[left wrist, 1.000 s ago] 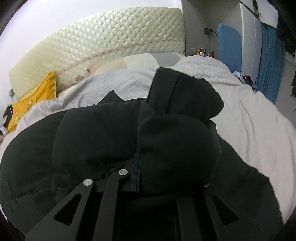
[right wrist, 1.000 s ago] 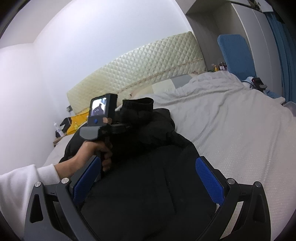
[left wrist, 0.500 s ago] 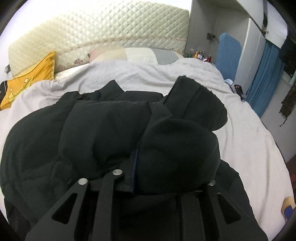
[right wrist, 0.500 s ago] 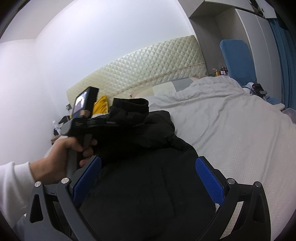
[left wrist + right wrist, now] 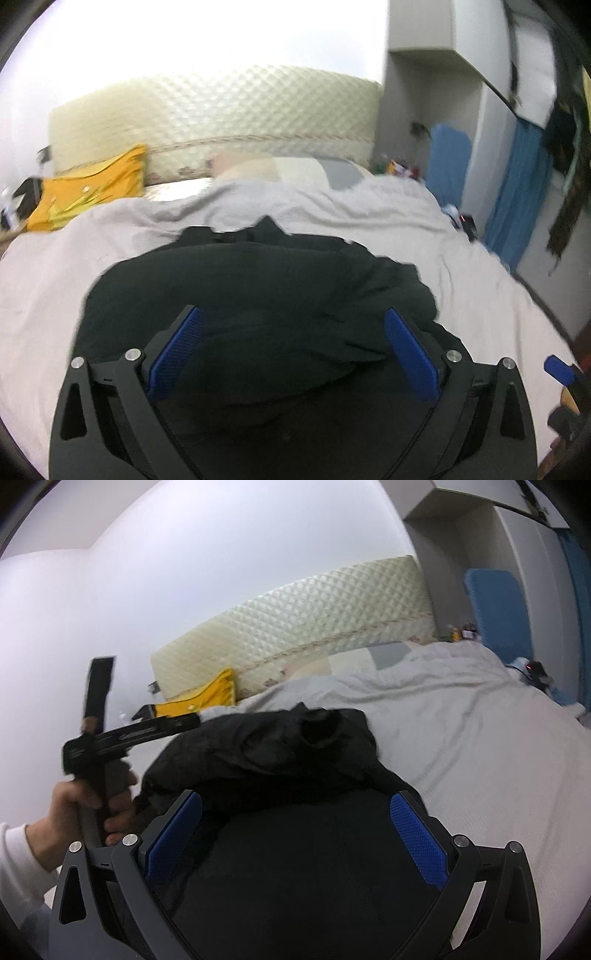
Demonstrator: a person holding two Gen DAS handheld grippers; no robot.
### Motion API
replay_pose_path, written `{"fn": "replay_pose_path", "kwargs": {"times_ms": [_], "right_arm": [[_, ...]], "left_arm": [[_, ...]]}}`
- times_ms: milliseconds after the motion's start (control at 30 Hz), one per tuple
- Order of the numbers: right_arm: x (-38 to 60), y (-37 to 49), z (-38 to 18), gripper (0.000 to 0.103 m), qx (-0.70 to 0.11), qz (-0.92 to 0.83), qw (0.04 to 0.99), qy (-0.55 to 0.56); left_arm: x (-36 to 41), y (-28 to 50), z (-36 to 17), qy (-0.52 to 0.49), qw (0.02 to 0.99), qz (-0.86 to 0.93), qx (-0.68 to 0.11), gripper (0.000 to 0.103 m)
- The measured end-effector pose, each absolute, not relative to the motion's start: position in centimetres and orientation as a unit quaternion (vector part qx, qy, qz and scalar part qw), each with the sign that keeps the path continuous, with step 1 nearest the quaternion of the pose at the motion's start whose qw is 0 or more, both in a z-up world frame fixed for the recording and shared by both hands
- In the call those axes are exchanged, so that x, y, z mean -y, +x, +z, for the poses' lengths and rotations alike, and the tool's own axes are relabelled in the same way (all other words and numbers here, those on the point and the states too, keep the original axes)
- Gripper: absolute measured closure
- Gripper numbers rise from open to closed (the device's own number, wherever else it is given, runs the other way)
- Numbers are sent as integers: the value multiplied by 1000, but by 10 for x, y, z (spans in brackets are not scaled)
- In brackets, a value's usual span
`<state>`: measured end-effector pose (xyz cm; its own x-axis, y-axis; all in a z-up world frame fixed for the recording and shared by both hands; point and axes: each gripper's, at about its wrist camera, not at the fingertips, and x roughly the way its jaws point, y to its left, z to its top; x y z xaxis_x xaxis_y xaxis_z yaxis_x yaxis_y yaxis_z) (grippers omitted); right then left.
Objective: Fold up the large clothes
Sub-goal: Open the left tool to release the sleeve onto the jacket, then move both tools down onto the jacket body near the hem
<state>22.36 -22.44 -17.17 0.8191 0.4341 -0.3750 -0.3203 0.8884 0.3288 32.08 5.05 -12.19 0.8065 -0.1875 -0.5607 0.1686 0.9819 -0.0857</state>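
The left gripper [image 5: 291,354] has its jaws spread wide with nothing between the two blue pads [image 5: 177,354], hanging just above the one black jacket [image 5: 258,291]; the right gripper [image 5: 295,840] is likewise wide open and holds nothing, poised over the same jacket [image 5: 295,867]. The jacket lies in a rumpled heap on the one bed [image 5: 461,280], covered by a pale grey sheet, with a sleeve cuff [image 5: 321,731] turned up on top. One yellow pillow [image 5: 92,188] leans by the quilted headboard [image 5: 221,110], and one blue chair [image 5: 498,609] stands past the bed. In the right view a hand [image 5: 88,805] grips the left gripper's handle. The left view is blurred; the jacket's near edge is hidden under the gripper bodies, and the small bottles by the headboard are too small to count.
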Motion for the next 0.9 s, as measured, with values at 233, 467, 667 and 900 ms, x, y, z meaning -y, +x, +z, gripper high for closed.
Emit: {"fn": "replay_pose_path", "kwargs": {"times_ms": [233,467,667,900], "right_arm": [[180,289,-155,7,-210,229,947,80],[137,372,-182,52,-245,223,943,45],[129,412,-211,65,-254,198,947,14],[131,440,-233,67,-267,185,946,-2]], "left_arm": [[-123,317,-122,-30,958,-33,-285,4],[-157,353,-156,-34,954,18,-298,4],[-170,379,-183,-27,946,42,-319,5],[-175,391,-200,-24,943,43,-330,5]]}}
